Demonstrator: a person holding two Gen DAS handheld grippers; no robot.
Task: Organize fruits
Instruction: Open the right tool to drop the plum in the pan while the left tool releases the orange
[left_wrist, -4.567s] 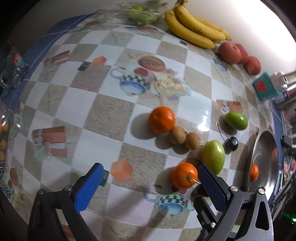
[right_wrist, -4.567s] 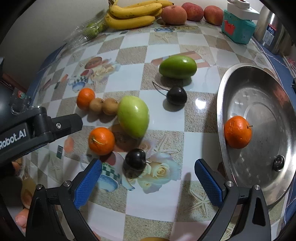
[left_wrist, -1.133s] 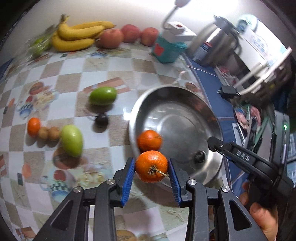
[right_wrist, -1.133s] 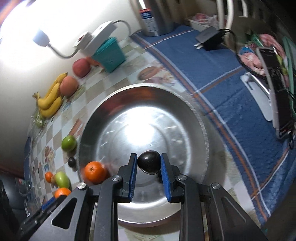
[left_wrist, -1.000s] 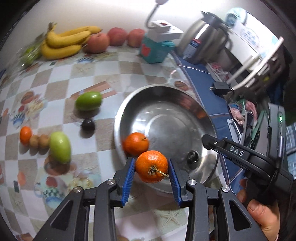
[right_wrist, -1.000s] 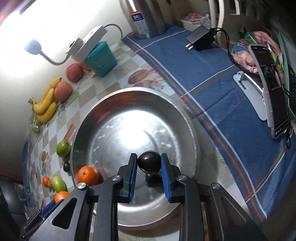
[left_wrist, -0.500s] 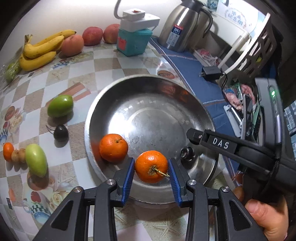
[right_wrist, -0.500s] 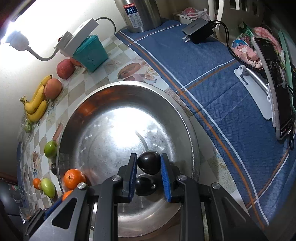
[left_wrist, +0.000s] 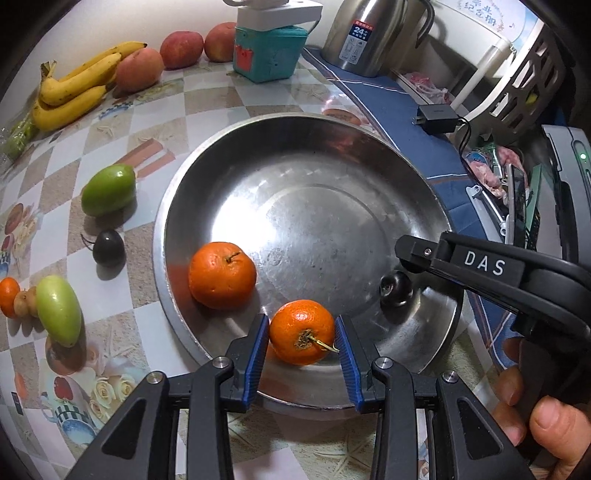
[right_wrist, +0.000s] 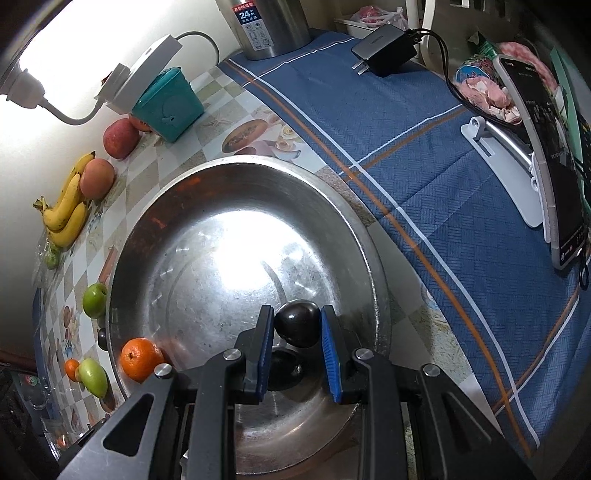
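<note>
Fingers of the left gripper (left_wrist: 301, 345) clamp an orange (left_wrist: 302, 331), lower centre; the right gripper (right_wrist: 297, 341) pinches a dark plum (right_wrist: 297, 323). Released above the steel pan (left_wrist: 369, 133), either could roll away.

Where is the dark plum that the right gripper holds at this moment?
In the right wrist view, the dark plum sits clamped in the right gripper, over the near part of the metal bowl.

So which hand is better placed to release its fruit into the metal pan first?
Probably the right. The right gripper holds the dark fruit low over the pan floor, well inside. The left gripper holds its orange nearer the rim.
</note>
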